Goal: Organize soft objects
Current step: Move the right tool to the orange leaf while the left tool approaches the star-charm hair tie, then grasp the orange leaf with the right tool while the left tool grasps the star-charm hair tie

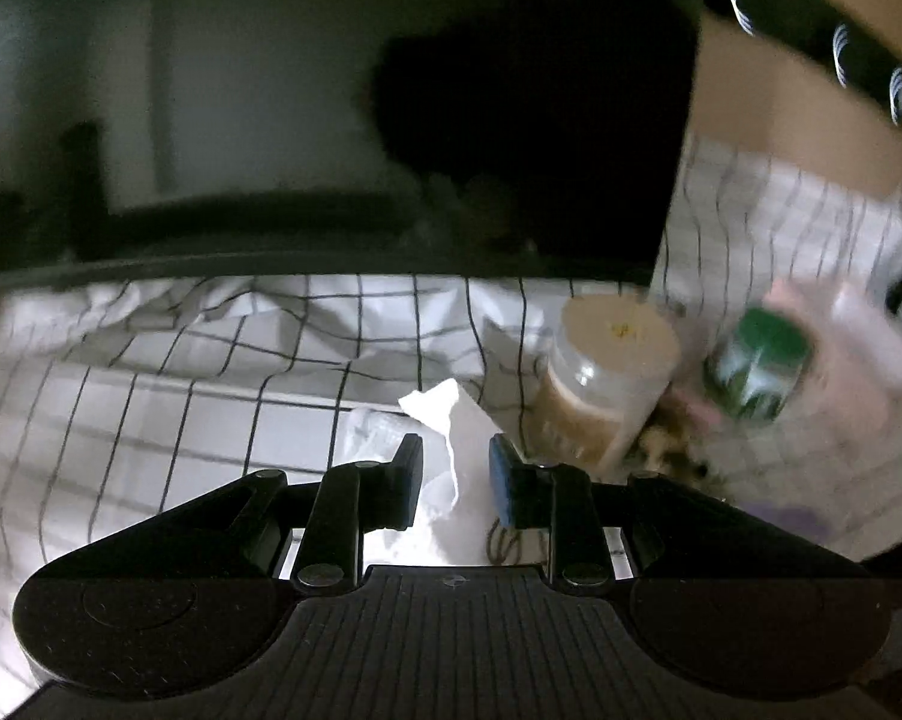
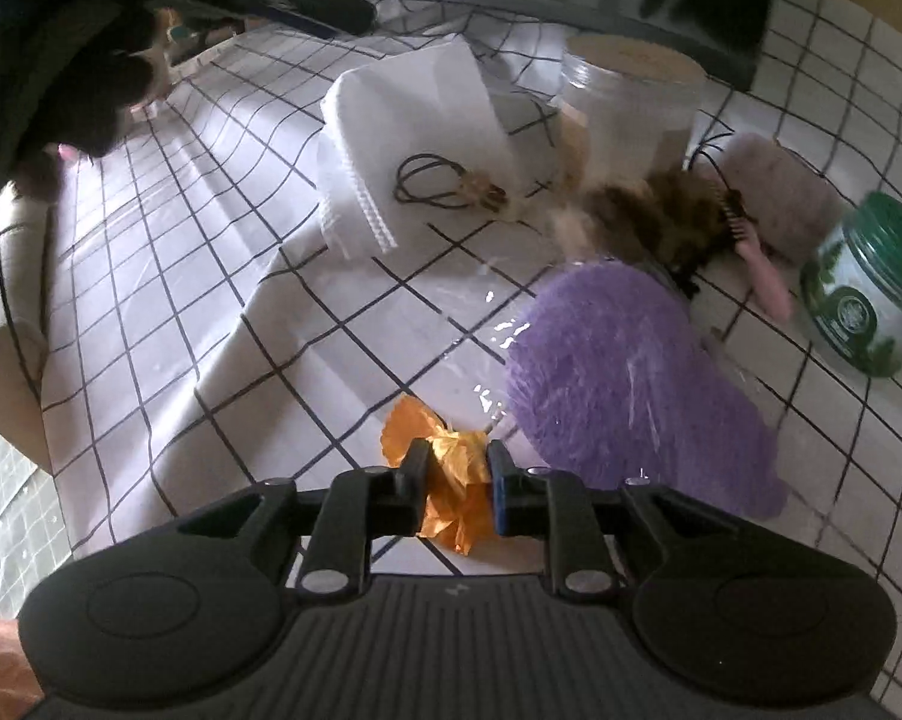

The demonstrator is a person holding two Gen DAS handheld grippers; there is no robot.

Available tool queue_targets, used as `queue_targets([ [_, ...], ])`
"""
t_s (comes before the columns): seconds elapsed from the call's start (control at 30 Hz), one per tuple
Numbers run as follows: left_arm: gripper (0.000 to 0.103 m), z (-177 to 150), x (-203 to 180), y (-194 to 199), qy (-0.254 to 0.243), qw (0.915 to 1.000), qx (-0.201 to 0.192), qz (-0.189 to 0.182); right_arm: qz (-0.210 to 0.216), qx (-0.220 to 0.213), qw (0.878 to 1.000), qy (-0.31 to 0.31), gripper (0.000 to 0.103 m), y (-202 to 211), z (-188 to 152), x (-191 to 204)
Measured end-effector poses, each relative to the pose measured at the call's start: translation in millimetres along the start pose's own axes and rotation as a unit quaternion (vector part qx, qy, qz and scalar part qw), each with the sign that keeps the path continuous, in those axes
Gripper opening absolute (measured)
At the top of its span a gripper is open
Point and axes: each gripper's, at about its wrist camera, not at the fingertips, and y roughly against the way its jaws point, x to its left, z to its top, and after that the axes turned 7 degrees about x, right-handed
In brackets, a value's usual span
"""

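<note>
Right gripper: jaws drawn in on a crumpled orange cloth, both pads pressing its folds, more of it bunched below and to the left of the fingers on the white grid-checked tablecloth. Just right of the fingertips, a fluffy purple item under clear wrap; beyond it a brown furry piece, a pink-handled brush and a green-lidded jar. Further ahead, a folded white cloth with a dark hair tie on top, and a clear jar with a tan lid. Left gripper: fingers partly apart, a white cloth between them, apparently untouched by either pad, though dim light leaves that uncertain.
</note>
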Motion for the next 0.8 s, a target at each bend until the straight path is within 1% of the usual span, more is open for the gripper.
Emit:
queue_targets([
  [0.07,0.028,4,-1,-11,-0.008,0.9997,0.020,-0.007,-0.002,-0.004,1.000,0.000,0.020,0,-2,0],
  [0.13,0.028,4,1,-27,-0.004,0.9986,0.049,-0.023,-0.004,-0.010,1.000,0.005,0.024,0,-4,2],
  [0.17,0.028,2,2,-34,-0.002,0.9981,0.057,-0.022,-0.005,-0.013,1.000,0.008,0.025,1,-6,2],
  [0.27,0.028,-6,2,-54,-0.003,0.9968,0.079,-0.011,-0.008,-0.019,1.000,0.022,0.037,1,-8,8],
  [0.3,0.028,-8,4,-59,-0.001,0.9964,0.083,-0.012,-0.007,-0.021,0.999,0.025,0.042,0,-8,10],
  [0.33,0.028,-11,4,-61,0.001,0.9969,0.077,-0.014,-0.007,-0.023,0.999,0.026,0.046,0,-9,11],
  [0.4,0.028,-15,5,-60,-0.004,0.9969,0.077,-0.018,-0.014,-0.031,0.999,0.031,0.048,-1,-11,16],
  [0.47,0.028,-17,6,-59,0.002,0.9963,0.082,-0.025,-0.024,-0.043,0.998,0.038,0.048,-2,-13,20],
  [0.5,0.028,-20,7,-58,0.004,0.9966,0.078,-0.026,-0.025,-0.046,0.998,0.037,0.048,-2,-13,21],
  [0.57,0.026,-28,4,-55,-0.006,0.9977,0.062,-0.026,-0.021,-0.048,0.998,0.028,0.039,-3,-11,21],
  [0.6,0.023,-33,3,-53,-0.010,0.9983,0.054,-0.021,-0.020,-0.050,0.998,0.020,0.031,-3,-9,21],
  [0.63,0.014,-34,1,-52,-0.010,0.9988,0.047,-0.013,-0.019,-0.051,0.998,0.016,0.023,-4,-8,22],
  [0.67,0.013,-36,3,-50,-0.005,0.9991,0.041,-0.013,-0.017,-0.050,0.999,0.013,0.019,-4,-6,22],
  [0.7,0.012,-38,6,-47,0.006,0.9992,0.034,-0.021,-0.015,-0.050,0.999,0.010,0.015,-3,-4,23],
  [0.8,0.009,-39,18,-36,0.029,0.9993,0.012,-0.019,-0.009,-0.051,0.998,0.025,0.012,2,6,30],
])
